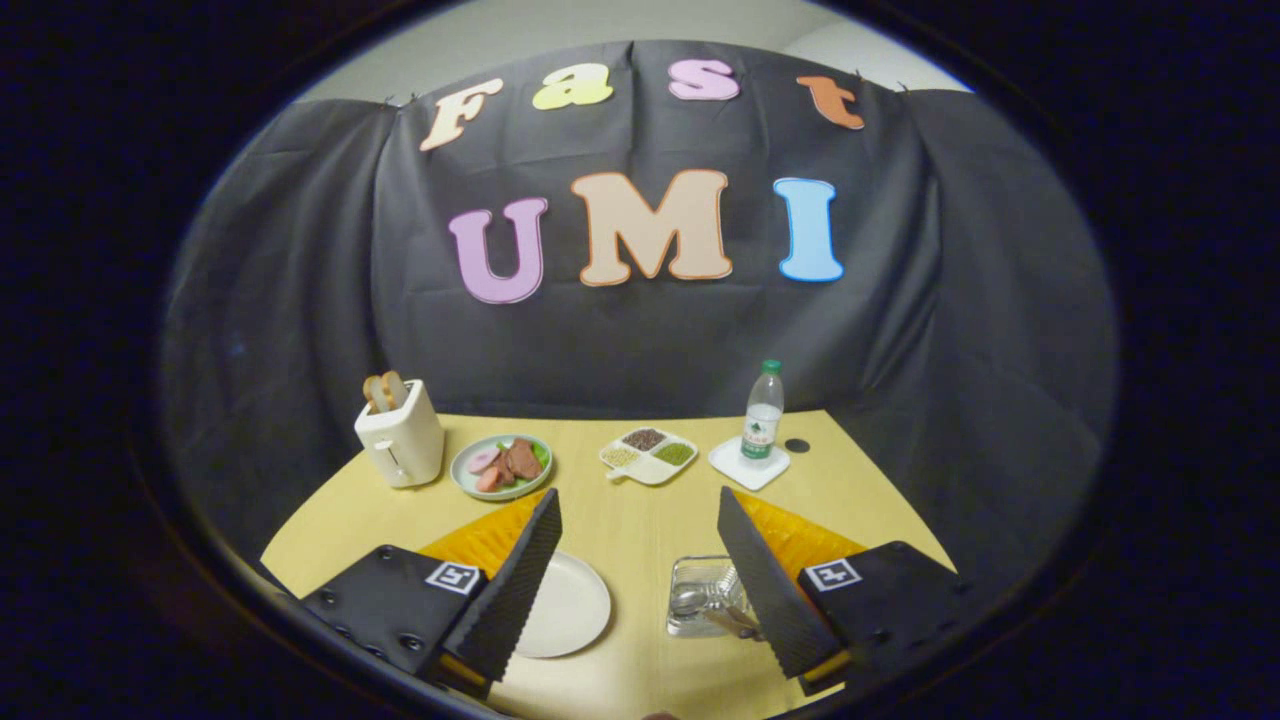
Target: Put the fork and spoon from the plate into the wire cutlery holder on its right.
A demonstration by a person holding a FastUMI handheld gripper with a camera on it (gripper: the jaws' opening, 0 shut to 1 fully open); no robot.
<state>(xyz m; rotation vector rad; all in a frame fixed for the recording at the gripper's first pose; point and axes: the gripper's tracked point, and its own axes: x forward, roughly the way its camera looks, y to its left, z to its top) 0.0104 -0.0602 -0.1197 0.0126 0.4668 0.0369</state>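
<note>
one plate (570, 610), one cutlery holder (700, 590), jaws spread, holding nothing.

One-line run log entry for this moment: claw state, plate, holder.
claw: open, holding nothing | round white plate: bare, by left finger | clear cutlery holder: spoon inside, by right finger | fork: cannot tell

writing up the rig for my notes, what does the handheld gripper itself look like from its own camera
The two-finger gripper has two flat, wedge-shaped fingers with finely ribbed inner faces, set wide apart. Each finger sits on a boxy matte black mount with screw heads; each mount carries a small square white-and-black tag. Ridged orange panels show behind the fingers. No cables are visible.
</note>
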